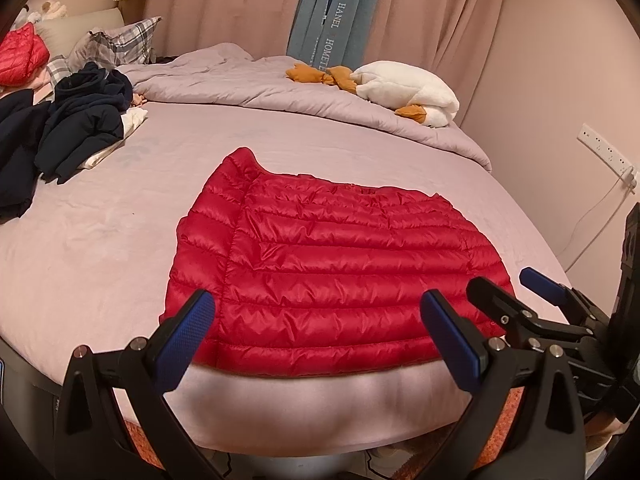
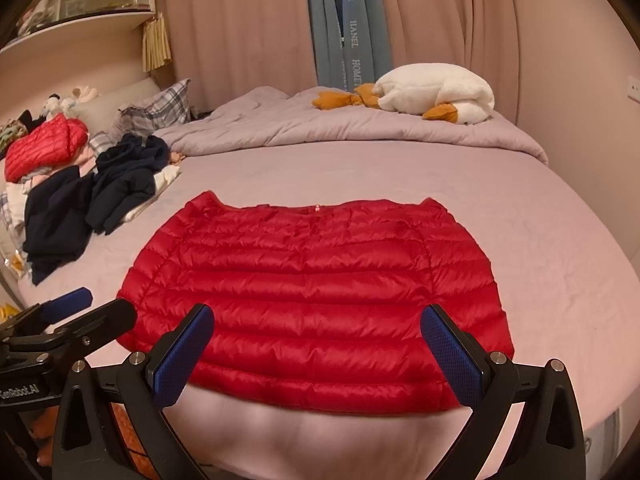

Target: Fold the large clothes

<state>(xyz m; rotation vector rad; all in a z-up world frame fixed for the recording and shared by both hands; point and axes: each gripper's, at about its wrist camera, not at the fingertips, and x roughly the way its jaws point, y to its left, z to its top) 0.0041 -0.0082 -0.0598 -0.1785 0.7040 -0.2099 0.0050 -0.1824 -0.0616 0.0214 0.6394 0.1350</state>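
Red down jacket point(image 2: 312, 300) lies flat, sleeves tucked in, at the bed's point(image 2: 540, 240) near edge. Left claw point(image 1: 316, 332) and right claw point(image 2: 316, 344) hover above its hem, both wide, empty. Any further fold would want both hem corners pinched evenly.

Home bedroom: bed point(image 2: 400, 184), curtains point(image 2: 248, 20), plush goose point(image 2: 440, 88)

left claw point(image 1: 320, 344) agape | red jacket point(image 1: 332, 272) flat on bed point(image 1: 120, 232)
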